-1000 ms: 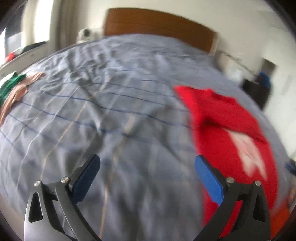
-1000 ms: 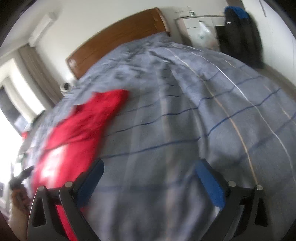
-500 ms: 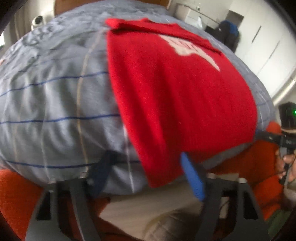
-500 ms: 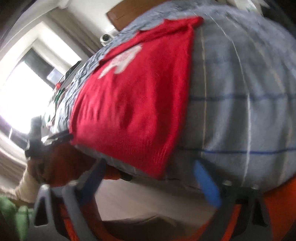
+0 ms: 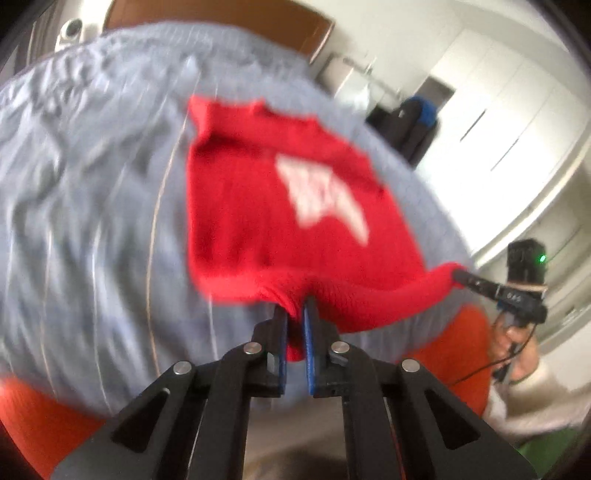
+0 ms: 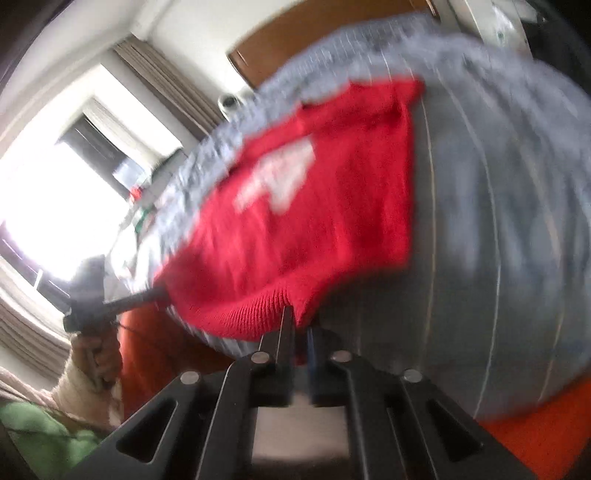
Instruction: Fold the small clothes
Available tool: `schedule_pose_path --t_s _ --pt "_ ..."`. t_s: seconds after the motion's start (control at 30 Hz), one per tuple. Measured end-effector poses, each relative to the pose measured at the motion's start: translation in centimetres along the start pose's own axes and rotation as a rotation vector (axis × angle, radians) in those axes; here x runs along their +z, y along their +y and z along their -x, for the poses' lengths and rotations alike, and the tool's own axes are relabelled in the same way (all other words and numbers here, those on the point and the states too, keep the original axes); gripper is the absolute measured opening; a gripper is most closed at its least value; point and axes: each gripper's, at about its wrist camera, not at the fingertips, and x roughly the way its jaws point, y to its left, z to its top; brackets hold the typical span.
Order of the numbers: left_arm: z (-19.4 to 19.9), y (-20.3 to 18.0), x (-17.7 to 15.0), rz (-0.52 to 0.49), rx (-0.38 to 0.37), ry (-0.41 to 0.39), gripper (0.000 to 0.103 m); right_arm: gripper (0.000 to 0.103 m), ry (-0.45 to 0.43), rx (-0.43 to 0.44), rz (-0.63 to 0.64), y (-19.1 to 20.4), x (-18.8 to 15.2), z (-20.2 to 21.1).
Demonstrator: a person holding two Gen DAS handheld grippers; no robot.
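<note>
A red knitted sweater (image 5: 258,206) with a white chest print lies flat on the grey striped bed (image 5: 92,184). Its ribbed hem hangs over the near edge. My left gripper (image 5: 294,314) is shut on the hem near its left end. My right gripper (image 5: 458,275) pinches the hem's right corner, which is pulled out to a point. In the right wrist view, the right gripper (image 6: 297,321) is shut on the sweater's (image 6: 314,229) hem, and the left gripper (image 6: 159,293) grips the far corner. Both views are blurred.
The bed (image 6: 498,221) has a wooden headboard (image 5: 221,14) and an orange base (image 5: 37,417). A dark bag (image 5: 413,125) stands by white wardrobes at the right. A bright window (image 6: 55,203) is on the left. A person's hand (image 6: 96,354) holds the left gripper.
Both grippers dropped to the bed's near edge and went from wide open to shut on the sweater's hem. The hem is now lifted and stretched between them.
</note>
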Motion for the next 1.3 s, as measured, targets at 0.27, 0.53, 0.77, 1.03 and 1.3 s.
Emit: schedule_pose_path --t_s 0.27,0.53,0.77,1.03,1.3 --pt "-7.2 -0.4 17.4 0.033 0.087 -0.155 0.003 0.005 -0.194 -0.033 0.001 -3.6 14.2 -4.3" --pt "-16.8 5.0 26.1 0.150 0.302 -0.146 0.014 0.006 -0.170 -0.090 -0.098 -9.2 25.9 -16.8" --pt "-13.9 6.0 26.1 0.190 0.346 -0.211 0.072 0.030 -0.160 -0.132 -0.137 -10.3 26.3 -16.9" --pt "-18.2 1.5 22.3 -0.078 0.368 -0.049 0.092 0.072 0.035 -0.069 0.130 -3.3 22.7 -17.8" --pt "-11.8 1.9 15.6 -0.011 0.452 -0.120 0.094 0.069 -0.073 -0.303 0.094 -6.2 14.1 -10.6"
